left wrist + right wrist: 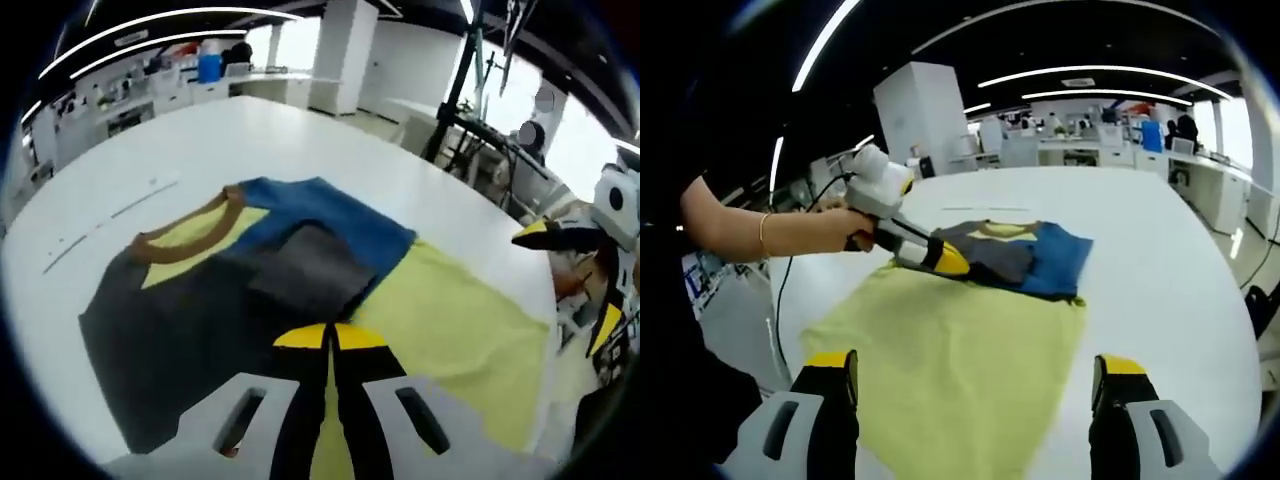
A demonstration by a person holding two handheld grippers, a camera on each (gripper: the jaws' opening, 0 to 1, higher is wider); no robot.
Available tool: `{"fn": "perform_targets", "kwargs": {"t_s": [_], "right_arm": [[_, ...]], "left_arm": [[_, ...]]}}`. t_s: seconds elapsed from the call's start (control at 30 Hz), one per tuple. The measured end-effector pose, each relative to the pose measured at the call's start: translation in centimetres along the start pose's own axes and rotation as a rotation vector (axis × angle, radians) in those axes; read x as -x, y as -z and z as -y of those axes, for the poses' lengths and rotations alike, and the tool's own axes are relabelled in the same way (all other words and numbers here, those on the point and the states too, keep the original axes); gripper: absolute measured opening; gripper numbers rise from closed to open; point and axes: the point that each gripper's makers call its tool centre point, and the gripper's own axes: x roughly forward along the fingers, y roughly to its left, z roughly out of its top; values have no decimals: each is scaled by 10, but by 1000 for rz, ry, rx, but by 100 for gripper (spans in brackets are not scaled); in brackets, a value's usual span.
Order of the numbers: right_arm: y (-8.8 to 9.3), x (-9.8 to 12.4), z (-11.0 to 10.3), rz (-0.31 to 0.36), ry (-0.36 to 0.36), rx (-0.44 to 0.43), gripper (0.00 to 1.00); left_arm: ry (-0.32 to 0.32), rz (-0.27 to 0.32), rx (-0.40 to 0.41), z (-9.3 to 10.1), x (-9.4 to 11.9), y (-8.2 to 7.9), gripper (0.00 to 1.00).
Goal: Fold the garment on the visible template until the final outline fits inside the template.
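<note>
A tee [200, 300] in dark grey, blue and yellow with a brown collar lies partly folded, half on a pale yellow template sheet [450, 330]. My left gripper [328, 338] has its yellow-tipped jaws pressed together at the garment's dark edge, where it meets the sheet, and seems to pinch the cloth. In the right gripper view the same left gripper [940, 258] rests on the near edge of the tee [1025, 255], held by a person's hand. My right gripper [975, 368] hovers open over the near part of the template [950, 350], holding nothing. It also enters the left gripper view [580, 285].
A large white table [330, 150] carries everything; its edge runs near the template on the right. A thin marked strip [110, 215] lies on it at the left. A person's arm [770, 232] reaches in. Desks, shelves and a white pillar [925, 115] stand behind.
</note>
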Motion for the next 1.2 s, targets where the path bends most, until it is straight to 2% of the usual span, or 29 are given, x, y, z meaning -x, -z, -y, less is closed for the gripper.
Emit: {"fn": "perform_targets", "kwargs": {"t_s": [0.3,0.5,0.8,0.9,1.07,1.2], "right_arm": [[1,1,0,3,3,-5,97],[2,2,1,5,7,-10,97],[5,3,1,3,10,-13,97],[5,3,1,1,11,-14,97],[6,2,1,-1,8,-14,97],[7,2,1,-2,8,-16,97]], "left_arm": [[23,-15,8,20,-6,-5,0],[53,29,69,31,-10,-23,0],[78,78,141,43,-13,-39,0],[103,115,197,50,-13,-50,0],[163,175,343,57,-13,-66,0],[171,198,362,58,-12,-72,0]]}}
